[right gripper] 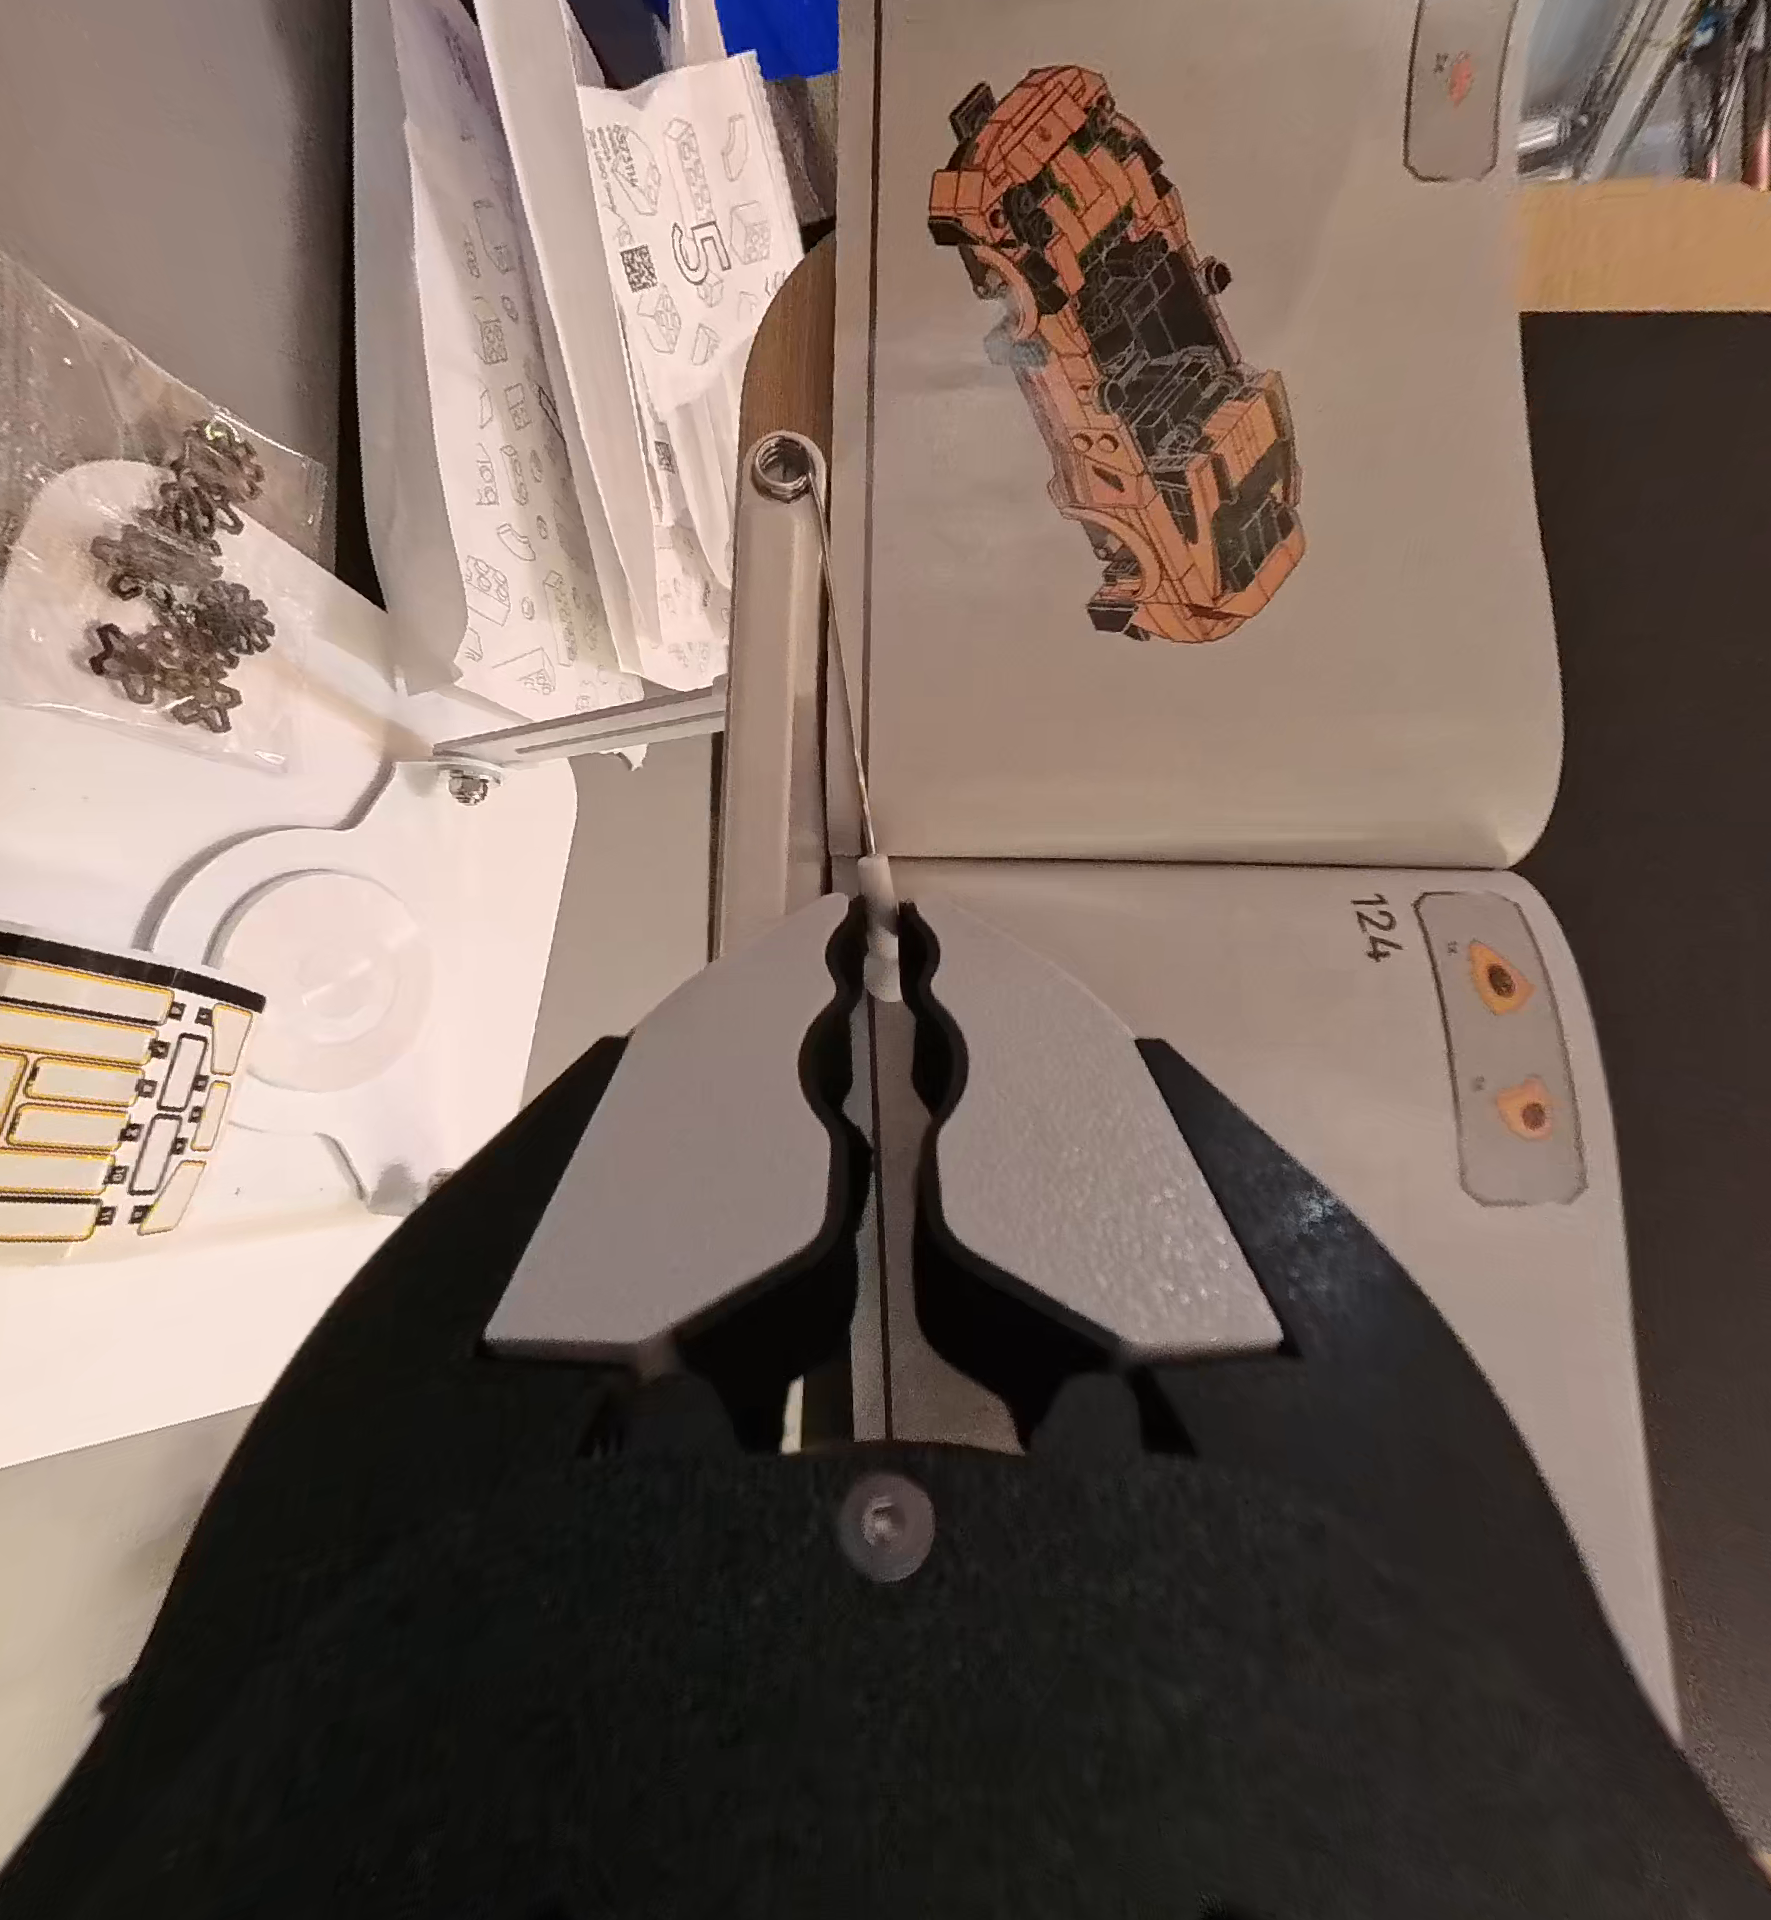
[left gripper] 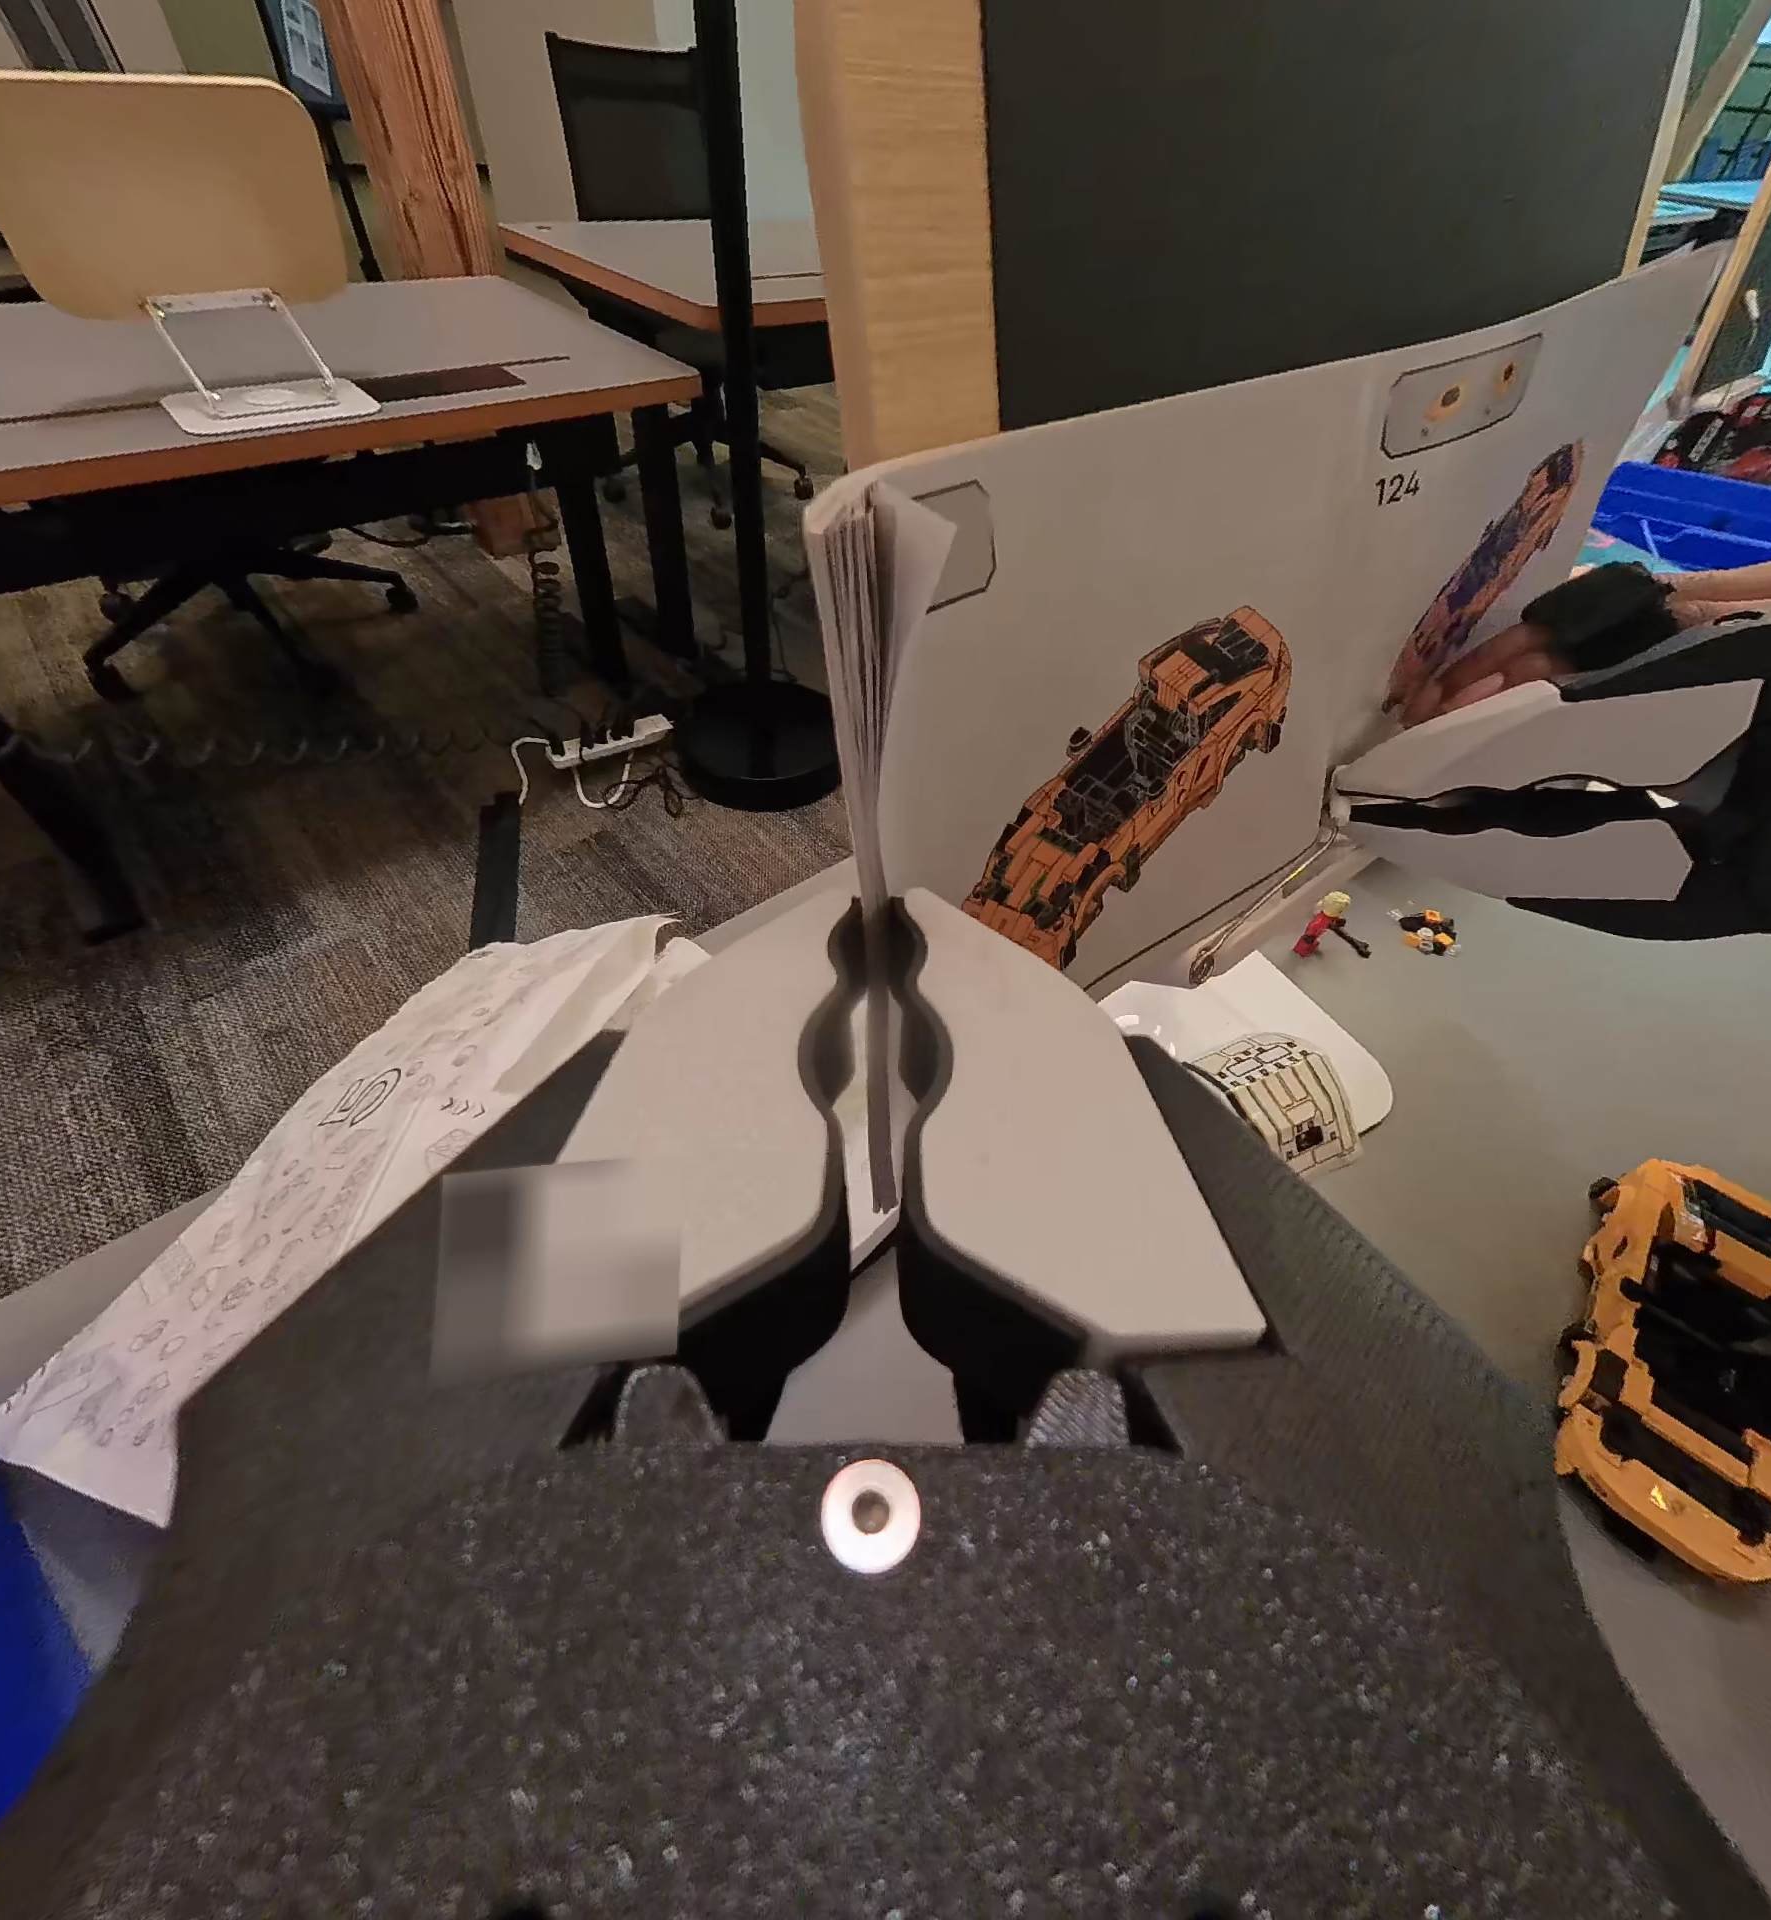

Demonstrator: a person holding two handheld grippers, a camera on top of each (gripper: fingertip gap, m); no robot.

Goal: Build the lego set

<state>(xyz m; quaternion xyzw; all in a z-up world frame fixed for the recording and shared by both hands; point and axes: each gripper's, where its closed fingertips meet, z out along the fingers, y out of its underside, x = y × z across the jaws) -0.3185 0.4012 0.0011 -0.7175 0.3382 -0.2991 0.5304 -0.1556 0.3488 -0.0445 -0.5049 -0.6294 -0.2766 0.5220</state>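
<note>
The instruction booklet (left gripper: 1172,582) stands open on a book stand, showing an orange car drawing. My left gripper (left gripper: 876,909) is shut on the edge of a stack of its pages (left gripper: 865,665), held upright. My right gripper (right gripper: 876,914) is shut on the white tip (right gripper: 879,945) of the stand's wire page clip (right gripper: 845,665), at the bottom of the booklet (right gripper: 1172,727). It also shows in the left wrist view (left gripper: 1343,795), with a gloved hand behind it. The built orange Lego car (left gripper: 1691,1371) lies on the grey table to the right.
A minifigure (left gripper: 1328,923) and a few small pieces (left gripper: 1429,928) lie beside the stand. A sticker sheet (right gripper: 60,1101) rests on the stand's white base (right gripper: 237,831). A clear bag of dark parts (right gripper: 174,582) and printed paper bags (right gripper: 590,416) lie left. The table edge is close on my left. About 20 centimeters separates my left fingertips from my right.
</note>
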